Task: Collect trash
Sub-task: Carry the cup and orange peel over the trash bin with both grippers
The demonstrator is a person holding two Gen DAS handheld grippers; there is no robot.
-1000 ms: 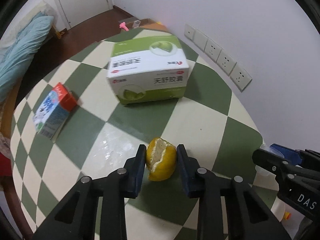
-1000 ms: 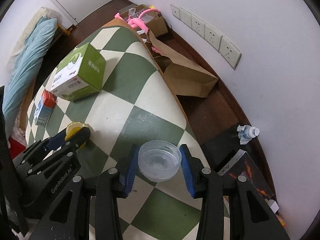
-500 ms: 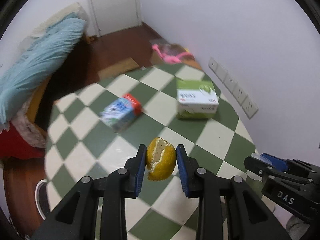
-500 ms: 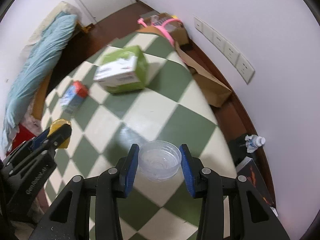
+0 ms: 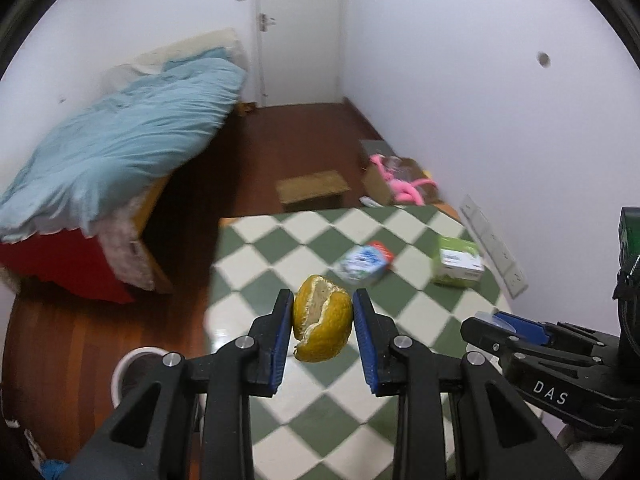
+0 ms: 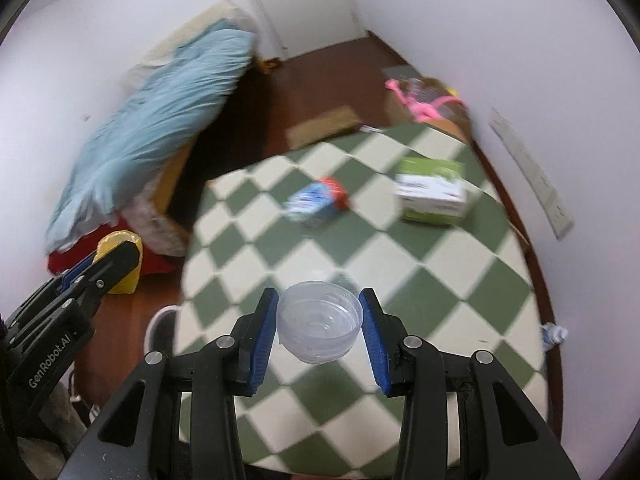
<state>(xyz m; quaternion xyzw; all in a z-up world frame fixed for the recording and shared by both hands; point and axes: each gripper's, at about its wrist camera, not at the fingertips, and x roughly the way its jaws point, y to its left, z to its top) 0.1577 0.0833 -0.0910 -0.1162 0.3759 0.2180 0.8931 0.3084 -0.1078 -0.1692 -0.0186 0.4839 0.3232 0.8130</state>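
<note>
My left gripper (image 5: 322,320) is shut on a yellow citrus peel (image 5: 322,328) and holds it in the air above the near left part of the green-and-white checked table (image 5: 400,364). My right gripper (image 6: 319,328) is shut on a clear plastic cup (image 6: 319,330), also raised above the table (image 6: 420,288). The left gripper with the peel (image 6: 120,264) shows at the left of the right wrist view. A blue, white and red carton (image 5: 364,264) and a green-and-white box (image 5: 458,264) lie on the table's far side.
A white bin (image 5: 138,372) stands on the wooden floor by the table's left edge, also in the right wrist view (image 6: 160,330). A bed with a blue cover (image 5: 116,152) is at the far left. Cardboard boxes with pink items (image 5: 396,180) sit by the wall.
Both grippers have risen and tilted up away from the table, each keeping its load. The table now looks smaller and farther. The bed, door and floor bin have come into view.
</note>
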